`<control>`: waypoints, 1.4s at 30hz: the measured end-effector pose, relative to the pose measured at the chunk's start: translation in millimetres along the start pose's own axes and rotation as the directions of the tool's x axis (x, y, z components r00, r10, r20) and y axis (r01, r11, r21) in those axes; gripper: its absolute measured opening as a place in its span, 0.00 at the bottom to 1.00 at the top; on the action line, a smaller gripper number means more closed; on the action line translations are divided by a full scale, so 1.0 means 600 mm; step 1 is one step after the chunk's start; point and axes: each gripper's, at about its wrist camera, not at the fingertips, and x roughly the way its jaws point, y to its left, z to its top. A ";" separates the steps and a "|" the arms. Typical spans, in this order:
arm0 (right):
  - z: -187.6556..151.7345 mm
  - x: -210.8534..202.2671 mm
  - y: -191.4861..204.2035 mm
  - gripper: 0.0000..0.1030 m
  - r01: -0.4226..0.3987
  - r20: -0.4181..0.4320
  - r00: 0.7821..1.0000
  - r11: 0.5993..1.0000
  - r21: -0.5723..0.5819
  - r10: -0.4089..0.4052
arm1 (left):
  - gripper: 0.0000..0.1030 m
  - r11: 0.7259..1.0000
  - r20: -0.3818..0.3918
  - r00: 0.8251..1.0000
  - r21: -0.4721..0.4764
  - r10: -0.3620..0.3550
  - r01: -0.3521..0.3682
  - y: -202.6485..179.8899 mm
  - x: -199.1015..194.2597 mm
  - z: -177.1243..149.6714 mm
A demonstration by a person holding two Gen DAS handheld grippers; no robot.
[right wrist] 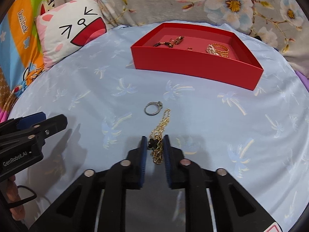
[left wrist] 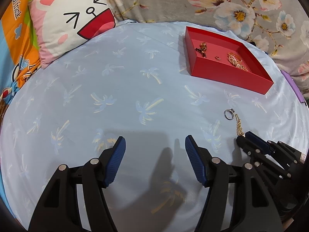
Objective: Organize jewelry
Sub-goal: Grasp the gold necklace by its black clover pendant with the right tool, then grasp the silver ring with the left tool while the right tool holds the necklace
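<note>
- Right gripper [right wrist: 155,145] jaws close around gold necklace [right wrist: 161,127], pads not yet pressing; left gripper [left wrist: 155,145] apart, empty.
- Red box [right wrist: 193,65] holds several pieces.
- Silver ring [right wrist: 152,108], necklace remain on bed.

My own right gripper [right wrist: 155,145] covered the lower end of the gold necklace [right wrist: 161,127], so I couldn't tell whether my pads pinched it. From my left wrist camera, that chain mostly vanished behind the fingers. The small ring [right wrist: 189,48] in the red box [right wrist: 193,65] was too tiny to make out. The cat pillow [left wrist: 73,19] ran off past the frame's top.
</note>
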 end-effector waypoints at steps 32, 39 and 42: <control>-0.081 -0.086 -0.177 0.11 0.042 0.047 0.997 0.967 0.252 -0.055 | 0.38 0.979 -0.034 0.996 0.184 -0.084 0.089 -0.204 0.096 0.049; -0.081 -0.084 -0.179 0.11 0.037 0.045 0.998 0.966 0.256 -0.050 | 0.19 0.975 -0.014 0.997 0.208 -0.076 0.077 -0.208 0.095 0.046; -0.081 -0.084 -0.180 0.11 0.037 0.045 0.998 0.966 0.257 -0.050 | 0.19 0.974 -0.011 0.997 0.214 -0.076 0.076 -0.209 0.093 0.044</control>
